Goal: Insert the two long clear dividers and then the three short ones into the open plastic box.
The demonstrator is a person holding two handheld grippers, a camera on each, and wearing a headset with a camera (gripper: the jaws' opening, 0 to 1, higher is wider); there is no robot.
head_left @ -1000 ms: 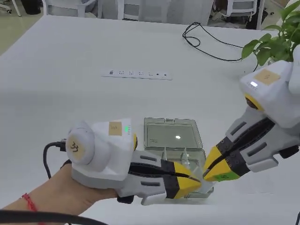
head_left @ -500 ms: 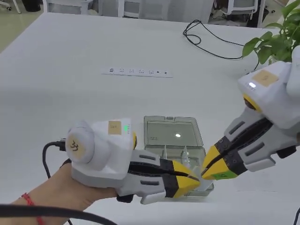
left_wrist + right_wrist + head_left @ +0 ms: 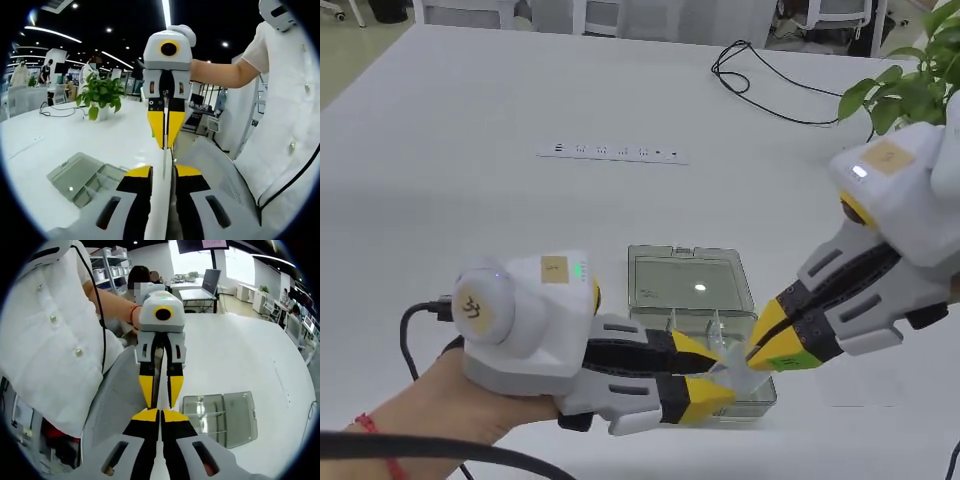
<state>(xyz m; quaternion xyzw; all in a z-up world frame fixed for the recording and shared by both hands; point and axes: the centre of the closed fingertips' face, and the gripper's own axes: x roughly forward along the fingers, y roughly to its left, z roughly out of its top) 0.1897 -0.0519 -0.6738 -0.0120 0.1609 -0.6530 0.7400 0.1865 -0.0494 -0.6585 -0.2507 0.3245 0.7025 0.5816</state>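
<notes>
Jaws: right gripper [image 3: 164, 144] pinches divider [image 3: 164, 162], left gripper [image 3: 160, 403] gapes.

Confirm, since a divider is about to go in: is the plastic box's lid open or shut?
Open. The lid lies flat on the table beyond the box, whose compartments face up uncovered.

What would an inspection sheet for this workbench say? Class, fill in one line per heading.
Surface: white table, mostly bare.
Job's things: clear plastic box, lid open and lying flat, some dividers apparently already inside; one clear divider held over the box's near edge.
Clutter: power strip.
Grippers: left gripper, jaws apart around the divider; right gripper, jaws shut on it.
Cables: black cable looped at the far edge; another cable running from the left gripper.
Surroundings: potted plant at the right; chairs beyond the table.
</notes>
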